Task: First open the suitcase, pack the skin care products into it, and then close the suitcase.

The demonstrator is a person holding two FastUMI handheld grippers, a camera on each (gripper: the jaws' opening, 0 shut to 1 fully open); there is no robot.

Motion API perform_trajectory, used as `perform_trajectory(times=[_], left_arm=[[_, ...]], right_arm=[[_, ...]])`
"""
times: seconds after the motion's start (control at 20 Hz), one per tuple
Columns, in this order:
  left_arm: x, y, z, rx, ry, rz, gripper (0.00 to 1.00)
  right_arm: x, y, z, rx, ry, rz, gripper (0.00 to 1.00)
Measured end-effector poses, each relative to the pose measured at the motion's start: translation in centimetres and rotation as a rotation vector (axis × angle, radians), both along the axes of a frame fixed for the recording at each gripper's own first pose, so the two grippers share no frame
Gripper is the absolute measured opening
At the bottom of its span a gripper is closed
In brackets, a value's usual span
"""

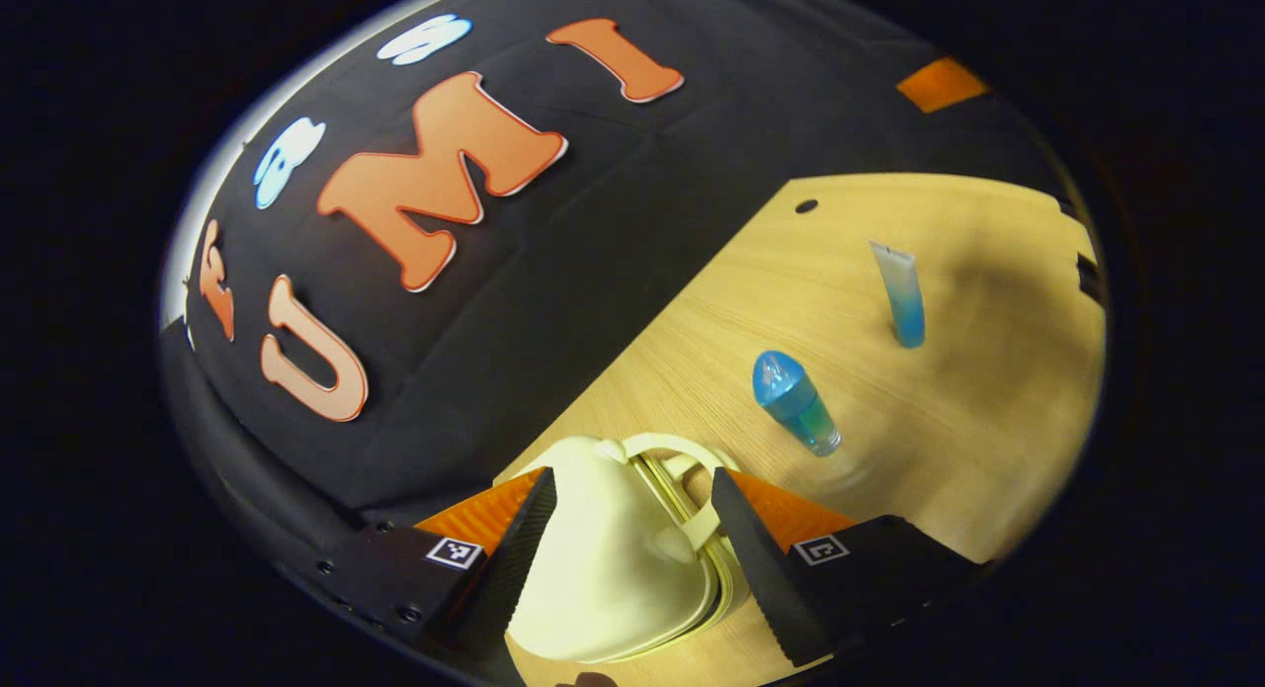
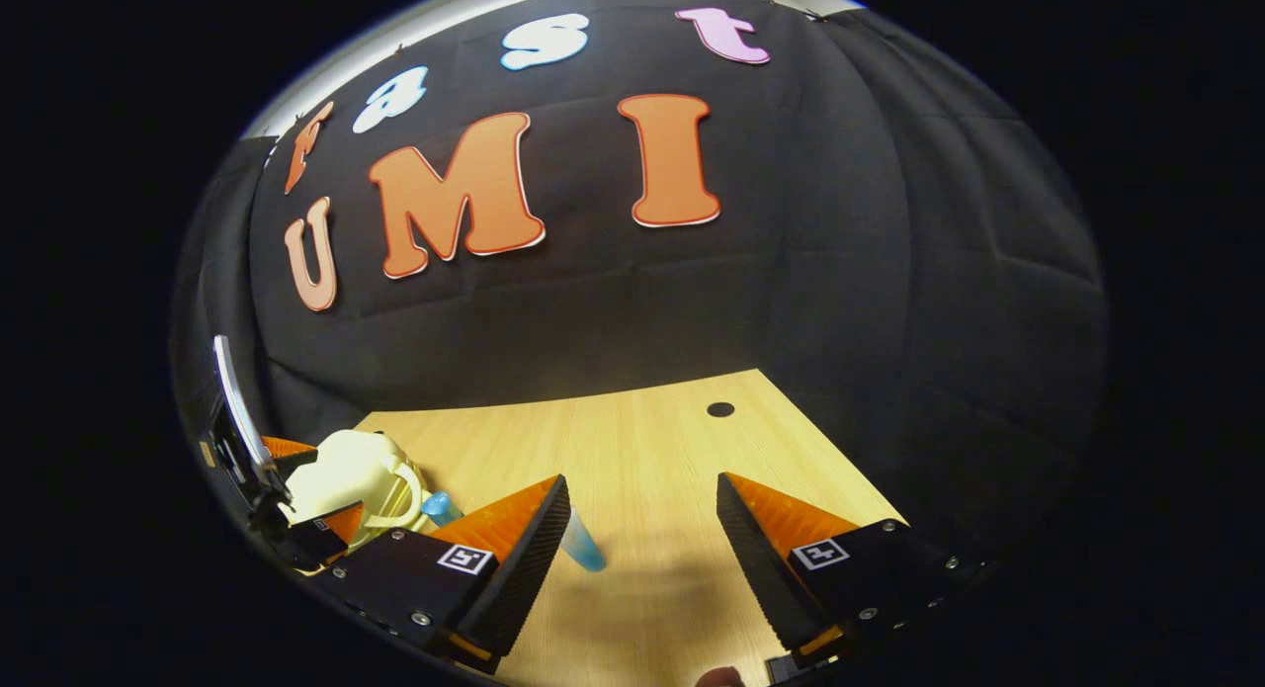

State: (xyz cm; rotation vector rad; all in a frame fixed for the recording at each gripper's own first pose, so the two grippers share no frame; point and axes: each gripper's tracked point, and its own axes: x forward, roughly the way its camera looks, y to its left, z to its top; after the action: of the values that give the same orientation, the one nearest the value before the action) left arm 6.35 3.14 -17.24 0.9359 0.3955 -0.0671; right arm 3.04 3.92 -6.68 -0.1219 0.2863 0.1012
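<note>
The left gripper (image 1: 632, 539) straddles the closed cream suitcase (image 1: 603, 568) on the bench (image 1: 988, 410), fingers apart, likely to open it. Bottle (image 1: 796, 402) and tube (image 1: 901, 294) wait beyond the suitcase. The right gripper (image 2: 642, 549) hovers, fingers apart.

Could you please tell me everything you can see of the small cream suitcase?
The suitcase is small, cream-coloured and looks like glossy hard plastic, with rounded corners and a looped handle toward the bottles. A seam runs around its edge; it appears closed. It lies on the wooden table, between the open fingers of the left gripper; whether they touch it is unclear. The right gripper view shows it at far left.
</note>
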Motion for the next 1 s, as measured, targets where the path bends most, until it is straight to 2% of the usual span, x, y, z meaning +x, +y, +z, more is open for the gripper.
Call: perform_trajectory(times=[0.15,0.3,0.4,0.6,0.8,0.85,1.0], left_arm=[[0.7,0.6,-2.2,0.072,0.070,0.014,0.98],[1.7,1.3,-3.8,0.186,0.143,-0.001,0.98],[1.9,1.6,-5.8,0.213,0.210,-0.001,0.98],[2.7,3.3,-7.3,0.262,0.262,0.056,0.98],[3.9,3.2,-7.7,0.337,0.291,0.073,0.97],[4.0,2.1,-8.3,0.354,0.310,0.049,0.93],[3.7,2.3,-10.8,0.388,0.396,0.095,0.38]], right_arm=[[0.0,-1.7,-0.5,0.001,0.017,-0.038,0.94],[0.1,-3.6,-1.5,0.010,0.045,-0.084,0.95],[0.3,-4.6,-1.9,0.017,0.058,-0.110,0.94],[0.8,-6.1,-3.0,0.025,0.103,-0.144,0.94],[1.5,-6.3,-3.5,0.034,0.120,-0.142,0.94],[1.8,-6.5,-3.5,0.041,0.123,-0.139,0.94],[1.7,-7.3,-3.0,0.054,0.117,-0.146,0.94]])
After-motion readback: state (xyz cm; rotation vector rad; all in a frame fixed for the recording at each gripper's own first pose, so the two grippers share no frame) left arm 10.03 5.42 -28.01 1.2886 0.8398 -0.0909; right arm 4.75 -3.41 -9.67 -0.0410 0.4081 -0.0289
